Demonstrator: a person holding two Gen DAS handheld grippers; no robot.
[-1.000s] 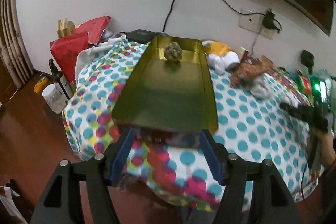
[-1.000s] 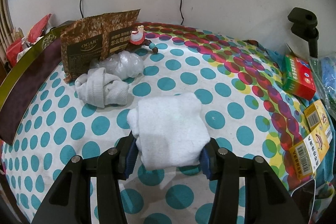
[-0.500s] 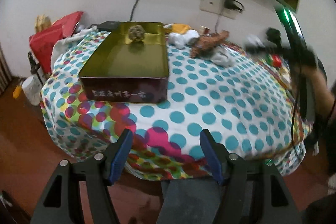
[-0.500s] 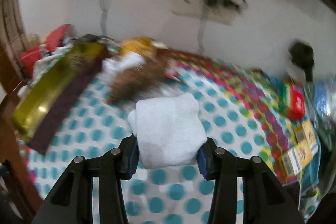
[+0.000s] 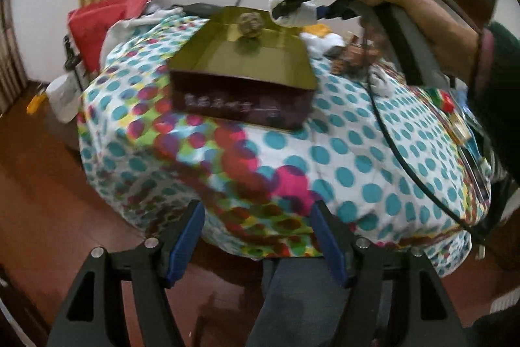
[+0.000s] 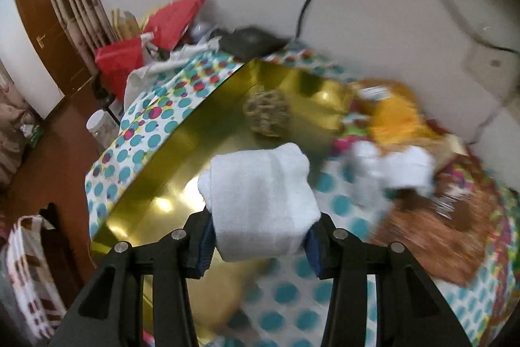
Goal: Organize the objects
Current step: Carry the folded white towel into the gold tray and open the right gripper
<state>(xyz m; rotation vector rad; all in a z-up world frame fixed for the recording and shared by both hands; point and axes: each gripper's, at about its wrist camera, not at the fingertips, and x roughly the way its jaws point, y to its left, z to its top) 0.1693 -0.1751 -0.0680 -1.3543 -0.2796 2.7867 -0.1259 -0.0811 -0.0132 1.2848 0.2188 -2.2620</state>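
- Left gripper (image 5: pixel 258 238) hangs spread and empty off the table's near edge, gold tray (image 5: pixel 247 60) well ahead.
- Right gripper (image 6: pixel 258 236) pinches a folded white cloth (image 6: pixel 260 204) above the tray (image 6: pixel 182 181); woven ball (image 6: pixel 267 113) just beyond.

Dim warm indoor light, glare on the gold tray (image 6: pixel 182 184), motion blur at right, fisheye-bent dark corners.

black gripper frames | blue fingers (image 5: pixel 185 246) | silver screws | dark sleeve (image 5: pixel 500 67)
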